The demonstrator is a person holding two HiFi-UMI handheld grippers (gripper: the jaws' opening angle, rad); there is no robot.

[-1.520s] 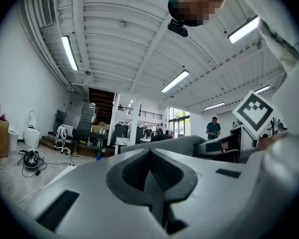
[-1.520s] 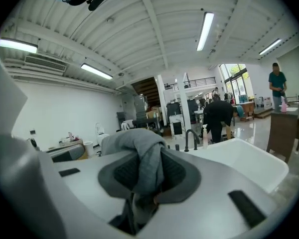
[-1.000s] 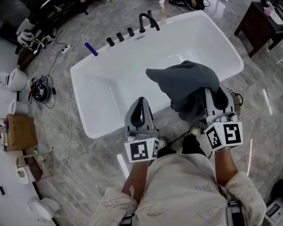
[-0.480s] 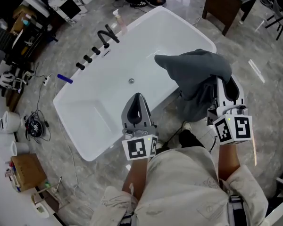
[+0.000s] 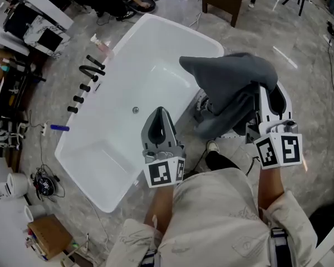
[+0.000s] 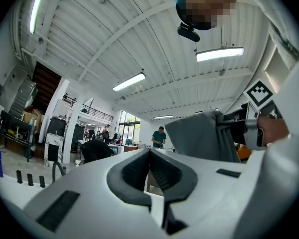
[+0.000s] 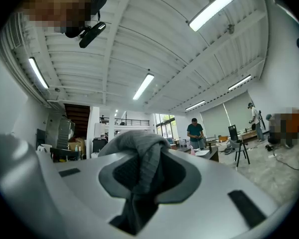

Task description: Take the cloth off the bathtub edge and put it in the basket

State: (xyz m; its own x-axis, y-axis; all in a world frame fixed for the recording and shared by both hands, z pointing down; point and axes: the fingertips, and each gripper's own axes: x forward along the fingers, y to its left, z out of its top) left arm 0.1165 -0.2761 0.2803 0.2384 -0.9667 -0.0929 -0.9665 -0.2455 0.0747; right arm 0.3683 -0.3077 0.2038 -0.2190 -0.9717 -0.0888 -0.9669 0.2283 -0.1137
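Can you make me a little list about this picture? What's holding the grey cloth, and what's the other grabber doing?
Cloth: soft grey cloth, held up in the air, off the tub edge
Right gripper: shut on the cloth
Left gripper: jaws together, nothing in them
Bathtub: big white bathtub, below and left of the cloth in the head view
Tap: black tap on the tub's rim

The cloth (image 5: 234,85) was dark grey with a fine ribbed knit. The bathtub (image 5: 117,143) was plain white, the floor (image 5: 314,65) veined grey marble. My marker cubes (image 5: 164,174) bore black-and-white square patterns.
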